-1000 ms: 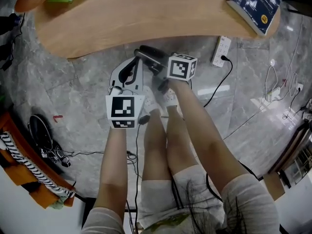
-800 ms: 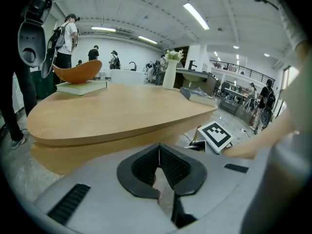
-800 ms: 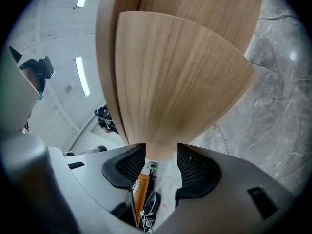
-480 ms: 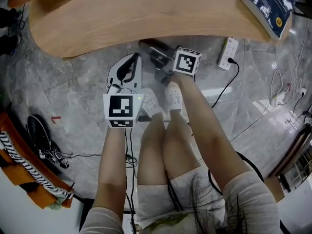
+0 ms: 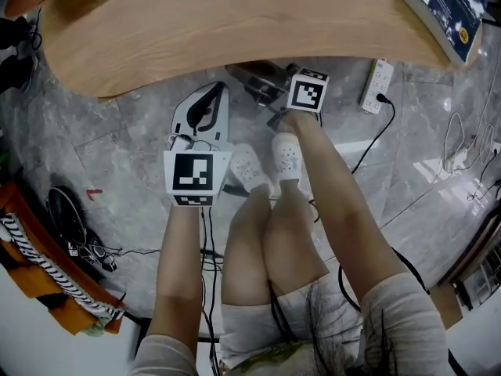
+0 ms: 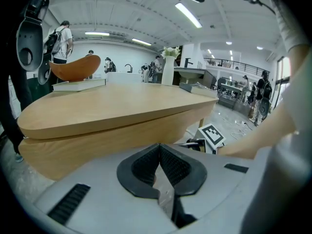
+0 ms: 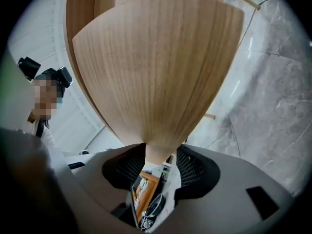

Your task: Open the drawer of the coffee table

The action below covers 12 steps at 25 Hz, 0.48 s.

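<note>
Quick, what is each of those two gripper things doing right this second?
Left gripper: jaws closed, holding nothing.
Right gripper: jaws apart, an edge of the coffee table between them; whether they pinch it cannot be told.

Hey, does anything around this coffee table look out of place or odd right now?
The dark blue book sits at the coffee table's right end, its corner seeming to jut past the rim. A power strip and its cable lie loose on the floor near the person's feet.
</note>
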Available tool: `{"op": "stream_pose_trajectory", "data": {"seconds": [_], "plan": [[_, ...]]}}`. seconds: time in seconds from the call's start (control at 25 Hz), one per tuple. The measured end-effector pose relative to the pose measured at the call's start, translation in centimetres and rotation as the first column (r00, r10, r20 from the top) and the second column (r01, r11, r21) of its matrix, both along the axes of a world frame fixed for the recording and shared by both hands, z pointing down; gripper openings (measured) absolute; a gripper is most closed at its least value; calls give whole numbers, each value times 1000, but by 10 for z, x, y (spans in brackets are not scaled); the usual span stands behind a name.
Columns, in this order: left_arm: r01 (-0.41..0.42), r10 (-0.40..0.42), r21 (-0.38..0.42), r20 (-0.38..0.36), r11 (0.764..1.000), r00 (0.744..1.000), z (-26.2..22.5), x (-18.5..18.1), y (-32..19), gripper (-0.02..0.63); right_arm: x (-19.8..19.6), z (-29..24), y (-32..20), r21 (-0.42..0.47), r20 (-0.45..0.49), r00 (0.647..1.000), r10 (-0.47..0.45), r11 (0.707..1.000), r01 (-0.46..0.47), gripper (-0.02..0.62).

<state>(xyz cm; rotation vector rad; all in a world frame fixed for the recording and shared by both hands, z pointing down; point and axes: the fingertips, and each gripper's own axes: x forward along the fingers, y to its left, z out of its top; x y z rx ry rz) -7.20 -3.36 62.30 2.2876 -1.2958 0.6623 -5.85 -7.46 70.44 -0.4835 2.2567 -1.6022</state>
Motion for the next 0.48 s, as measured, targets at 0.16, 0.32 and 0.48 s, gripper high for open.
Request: {"op": "stream_pose_trajectory", "data": {"seconds": [0.16,0.32,0.48], "plan": [[-48,48,18,33,999,998,1,3,3,12,0,-4,1,19,-20,996,-90,996,90,184],[-60,58,31,62,998,996,0,-5,7,12,-4,-7,3,9,-73,987,-141,990,142,183],[-45,42,40,69,998,997,-3,-12,6,12,-5,-10,4,2,-61,988,-140,990,141,183]]}}
